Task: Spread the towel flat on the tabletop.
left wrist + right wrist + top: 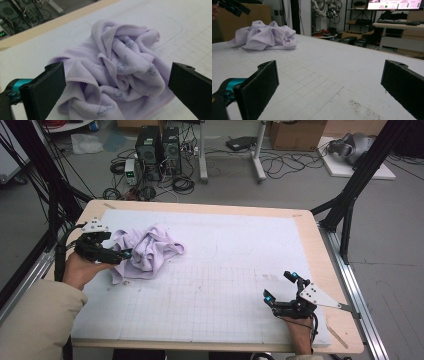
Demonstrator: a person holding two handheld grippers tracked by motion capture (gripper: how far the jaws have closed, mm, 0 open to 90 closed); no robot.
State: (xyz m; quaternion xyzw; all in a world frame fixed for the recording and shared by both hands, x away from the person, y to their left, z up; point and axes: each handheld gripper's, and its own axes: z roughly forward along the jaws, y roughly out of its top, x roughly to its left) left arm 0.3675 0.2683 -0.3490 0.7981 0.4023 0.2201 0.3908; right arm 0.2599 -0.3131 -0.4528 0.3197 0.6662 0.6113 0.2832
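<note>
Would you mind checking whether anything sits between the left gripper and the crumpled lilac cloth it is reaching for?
Nothing visible does. The left gripper hangs open right at the lilac cloth, its jaws spread either side of the crumpled folds in its own view, with no other object between them on the white mat.

We cannot see the underside of the cloth [117,72], and its folds hide much of its own surface; its near edge runs off the bottom of the left gripper view, between the jaws. The blue marks on it are too small for us to read. In the high view the left gripper [125,254] covers the cloth's edge, so we cannot tell whether they touch. Both jaws in the right gripper view are cut off below.
</note>
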